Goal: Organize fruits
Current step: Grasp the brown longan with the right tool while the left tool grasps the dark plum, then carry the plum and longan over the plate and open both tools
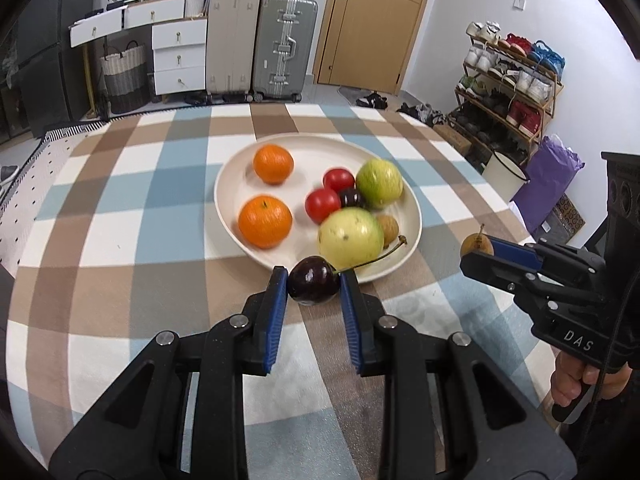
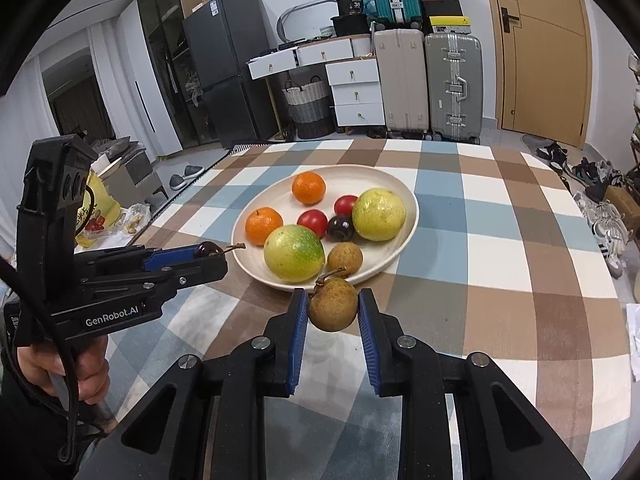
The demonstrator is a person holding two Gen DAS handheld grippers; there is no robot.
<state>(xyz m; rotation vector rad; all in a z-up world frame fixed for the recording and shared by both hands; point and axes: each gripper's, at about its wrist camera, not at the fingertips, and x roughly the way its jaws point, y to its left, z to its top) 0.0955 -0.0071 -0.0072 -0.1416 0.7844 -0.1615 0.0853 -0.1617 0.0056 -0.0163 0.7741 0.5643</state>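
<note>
While both grippers are clamping fruit, left gripper (image 1: 314, 285) on cherry (image 1: 313, 285), right gripper (image 2: 333, 310) on longan (image 2: 333, 309), either is risking rolling off plate (image 2: 404, 248) rim at six o'clock.

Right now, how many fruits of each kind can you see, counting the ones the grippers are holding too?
Oranges: 2
Green-yellow round fruits: 2
Red tomatoes: 2
Dark cherries: 2, one on the plate, one in the left gripper
Brown longans: 2, one on the plate, one in the right gripper
Total: 10
</note>
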